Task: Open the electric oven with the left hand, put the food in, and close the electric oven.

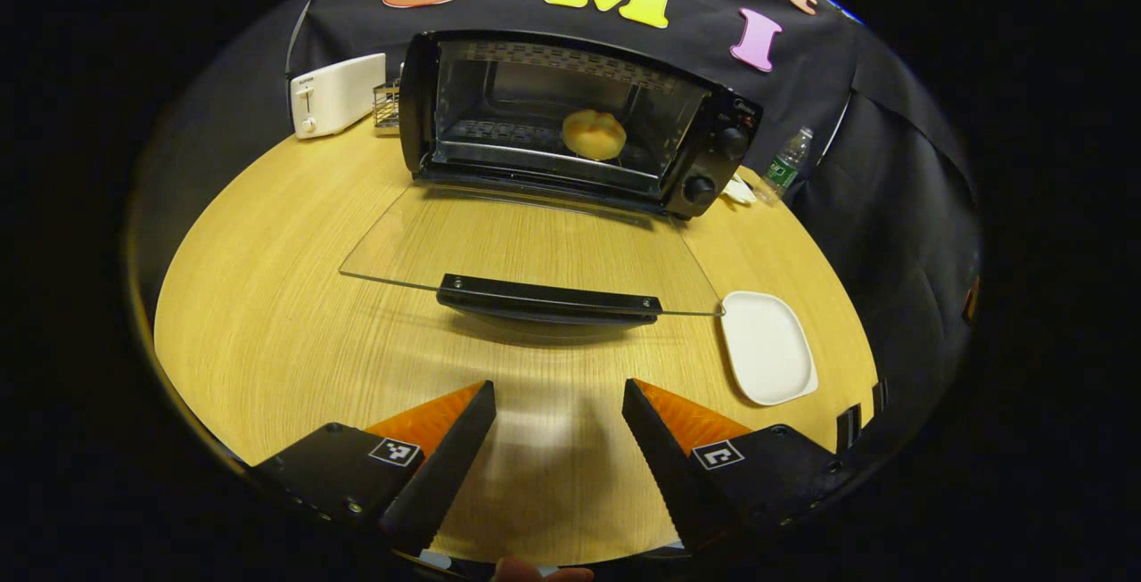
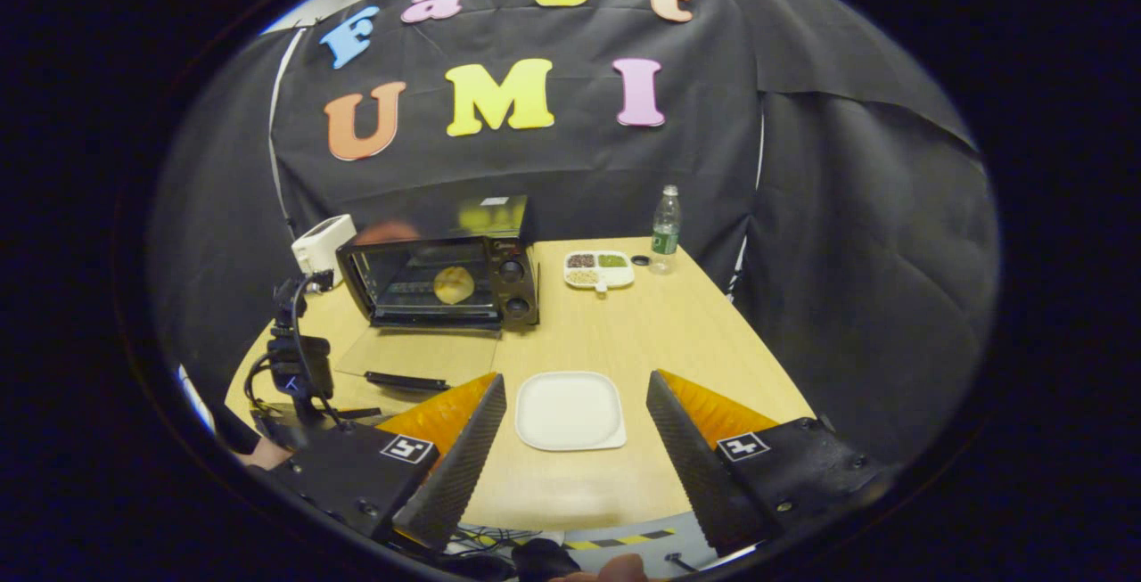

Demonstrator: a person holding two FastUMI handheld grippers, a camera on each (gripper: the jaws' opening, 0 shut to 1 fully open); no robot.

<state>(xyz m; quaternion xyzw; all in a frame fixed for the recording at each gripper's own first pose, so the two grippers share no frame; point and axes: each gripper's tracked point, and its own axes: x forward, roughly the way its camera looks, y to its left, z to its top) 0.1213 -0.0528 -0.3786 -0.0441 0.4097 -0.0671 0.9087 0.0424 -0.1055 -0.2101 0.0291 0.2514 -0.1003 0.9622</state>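
Fingers on my left gripper [image 1: 559, 408] stand spread with nothing between them, hovering over the bench [image 1: 267, 315] just in front of the oven door's handle [image 1: 548, 301]. My right gripper [image 2: 577, 404] is likewise spread and empty, hanging above the white plate [image 2: 570, 411], which sits bare in front of the electric oven [image 1: 570, 118] and off to its knob side. Taking the oven as my landmark: its glass door [image 1: 535, 248] lies fully dropped, flat toward me, and the food [image 1: 595, 134], a round bun by the look of it, rests on the rack inside, toward the knob end. So I judge the opening and the loading done. What is left is the closing: I need to get my left fingers under or around the handle and swing the door up until it shuts.
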